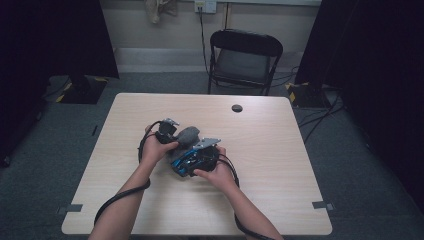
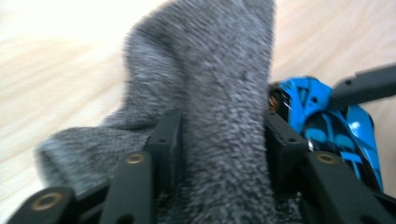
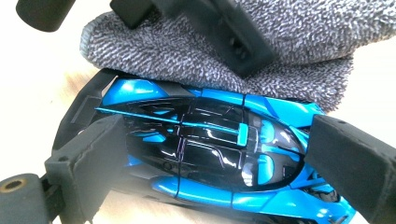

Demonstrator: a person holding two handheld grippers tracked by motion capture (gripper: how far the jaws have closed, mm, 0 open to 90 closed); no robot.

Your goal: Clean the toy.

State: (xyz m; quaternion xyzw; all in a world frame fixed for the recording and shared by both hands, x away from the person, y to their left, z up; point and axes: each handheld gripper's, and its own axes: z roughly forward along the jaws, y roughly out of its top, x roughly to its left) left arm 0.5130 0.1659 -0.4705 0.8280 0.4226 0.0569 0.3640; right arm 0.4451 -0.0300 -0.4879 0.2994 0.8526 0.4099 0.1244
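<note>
Black jaws of the right gripper (image 3: 224,154) stand at the two ends of a blue and black toy car (image 3: 210,154).
They are closed on the car, one pad at each end, and the car lies on the wooden table (image 1: 280,150), just beside a grey sock (image 2: 219,93). On the left gripper (image 2: 219,140) the jaws are half apart with a fold of this sock between them; whether the pads press it I cannot tell.

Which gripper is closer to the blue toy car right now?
Right. The right gripper has its jaws around the blue toy car, front and back. The left gripper sits beside the car, jaws around the grey cloth.
</note>
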